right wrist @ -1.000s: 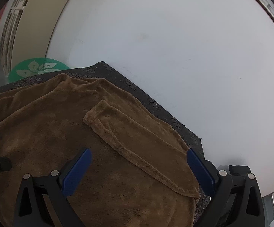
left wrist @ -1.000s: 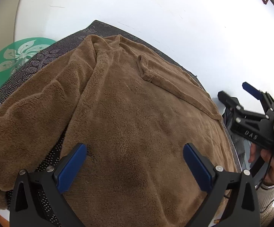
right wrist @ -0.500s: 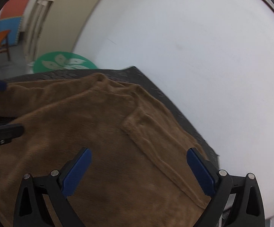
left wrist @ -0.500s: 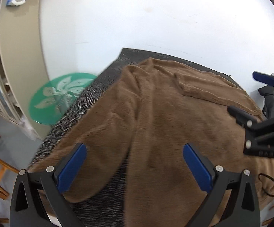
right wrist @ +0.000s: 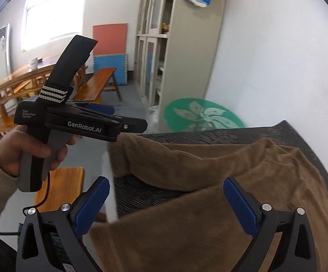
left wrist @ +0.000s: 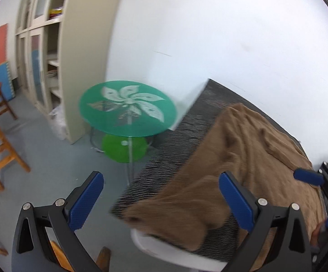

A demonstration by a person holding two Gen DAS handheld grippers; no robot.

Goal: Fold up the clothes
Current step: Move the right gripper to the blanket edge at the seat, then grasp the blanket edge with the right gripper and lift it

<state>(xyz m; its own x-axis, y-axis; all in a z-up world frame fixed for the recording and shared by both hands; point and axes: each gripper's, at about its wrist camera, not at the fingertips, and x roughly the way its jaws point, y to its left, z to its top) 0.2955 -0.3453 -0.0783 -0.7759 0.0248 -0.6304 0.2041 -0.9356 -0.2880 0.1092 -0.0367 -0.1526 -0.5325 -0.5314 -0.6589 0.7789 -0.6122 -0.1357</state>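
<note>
The brown fleece sweater (right wrist: 220,181) lies spread on a table covered by a dark patterned cloth (left wrist: 177,136), with its body flat across most of the surface. One sleeve (left wrist: 175,208) runs along the table's left edge, and its cuff end droops over the near-left corner. A second sleeve (left wrist: 277,149) lies folded inward across the body toward the table's far-right side, so one side of the garment already sits in a folded position; whether the task placed it there cannot be determined. The left sleeve is extended, and the body shows no crosswise fold. Judged from this layout, the garment is at most partly folded: the left sleeve and the final body folds remain outstanding. The left gripper (left wrist: 161,201) has its jaws spread wide and contains nothing; it is positioned at the near-left corner, with the drooping cuff between and beyond its fingers. In the right wrist view the left gripper is visible in the person's hand (right wrist: 28,151), raised above the table's left edge and clear of the fabric. The right gripper (right wrist: 166,206) is likewise wide open and empty, positioned over the sweater body near the table's near edge. A green round side table (left wrist: 127,108) stands on the floor beyond the left edge.
</note>
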